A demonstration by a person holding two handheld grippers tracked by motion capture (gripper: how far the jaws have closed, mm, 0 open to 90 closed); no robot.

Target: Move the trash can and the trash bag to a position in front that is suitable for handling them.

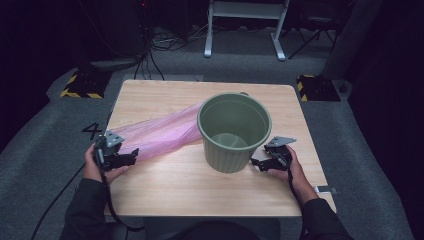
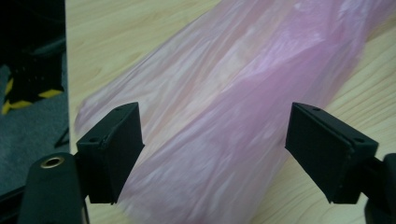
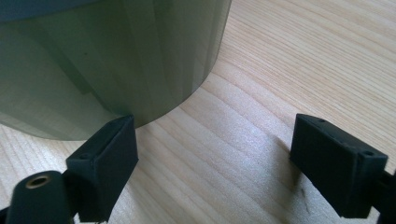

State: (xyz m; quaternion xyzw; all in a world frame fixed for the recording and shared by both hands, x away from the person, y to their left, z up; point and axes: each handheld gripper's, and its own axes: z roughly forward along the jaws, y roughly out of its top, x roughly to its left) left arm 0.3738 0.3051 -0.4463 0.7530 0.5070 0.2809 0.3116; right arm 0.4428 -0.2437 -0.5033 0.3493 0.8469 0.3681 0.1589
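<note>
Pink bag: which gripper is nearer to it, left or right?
Left. The left gripper sits at the pink bag's near end, jaws open over the plastic. The right gripper is open beside the green bin, which stands between it and the bag.

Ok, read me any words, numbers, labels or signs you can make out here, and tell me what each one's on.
"4": a dark numeral on the grey floor, left of the table.
The green bin, the pink bag, the left gripper and the right gripper carry no readable text.
The yellow-and-black striped blocks show stripes, no lettering.
</note>
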